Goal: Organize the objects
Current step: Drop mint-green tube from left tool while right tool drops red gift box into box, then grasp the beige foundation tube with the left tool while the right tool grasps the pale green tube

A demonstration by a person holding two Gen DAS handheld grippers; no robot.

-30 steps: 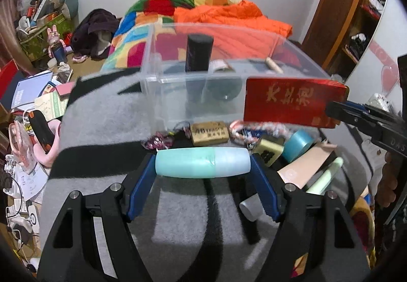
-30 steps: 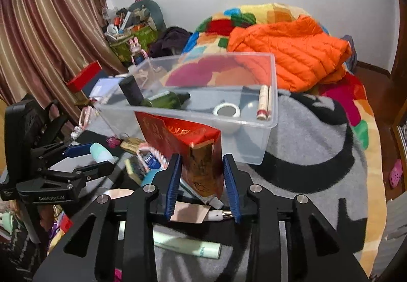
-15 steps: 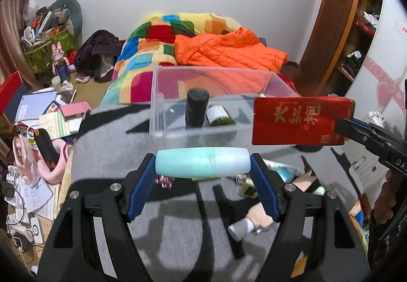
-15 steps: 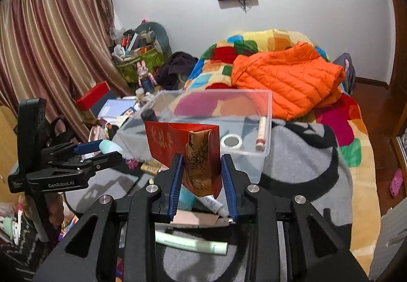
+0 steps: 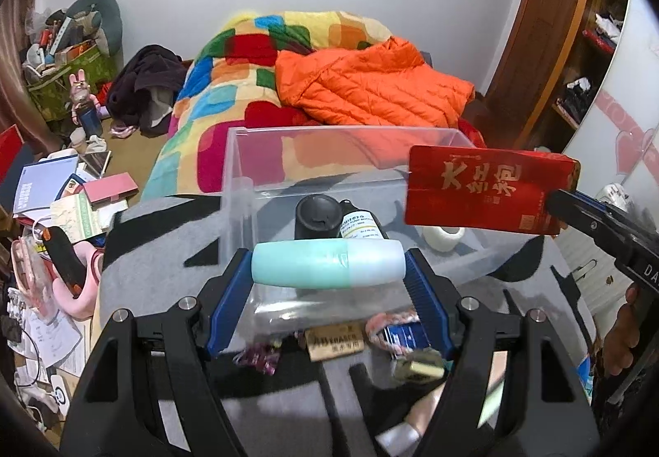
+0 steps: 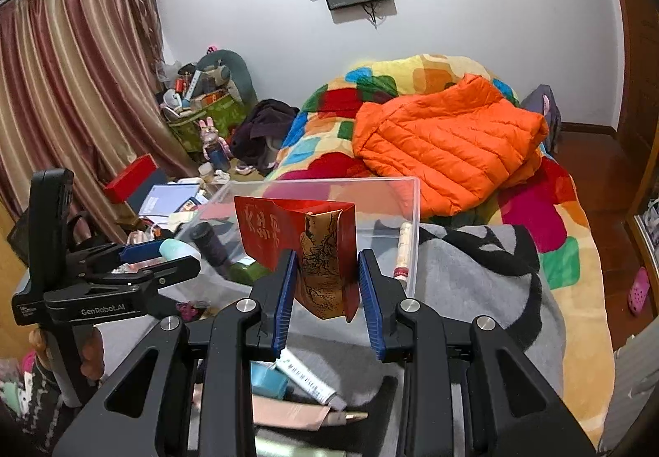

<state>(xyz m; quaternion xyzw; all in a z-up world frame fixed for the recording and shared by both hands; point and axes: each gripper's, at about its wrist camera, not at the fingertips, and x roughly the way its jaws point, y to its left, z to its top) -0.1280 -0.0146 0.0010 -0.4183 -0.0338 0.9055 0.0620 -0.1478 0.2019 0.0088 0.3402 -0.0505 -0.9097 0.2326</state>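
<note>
My left gripper [image 5: 328, 280] is shut on a mint-green and white bottle [image 5: 327, 264], held crosswise above the near wall of the clear plastic bin [image 5: 239, 185]. My right gripper [image 6: 327, 292] is shut on a red and gold box [image 6: 317, 247]; in the left wrist view the box [image 5: 490, 189] hangs over the bin's right side. The bin holds a black bottle [image 5: 317, 216], a green bottle [image 6: 247, 271], a tape roll [image 5: 442, 236] and a cream tube [image 6: 403, 247]. The left gripper also shows in the right wrist view [image 6: 156, 259].
Loose items lie on the grey striped blanket [image 5: 164, 226] in front of the bin: a wooden tag [image 5: 335, 339], a pink cord [image 5: 391, 327], a padlock [image 5: 420, 364], tubes [image 6: 309, 376]. An orange jacket [image 6: 445, 144] lies on the colourful bed behind. Clutter covers the floor at left [image 5: 53, 189].
Both grippers have risen and moved forward over the bin, each keeping its hold. The view now looks down into the bin, and the loose items have dropped toward the frame's bottom.
</note>
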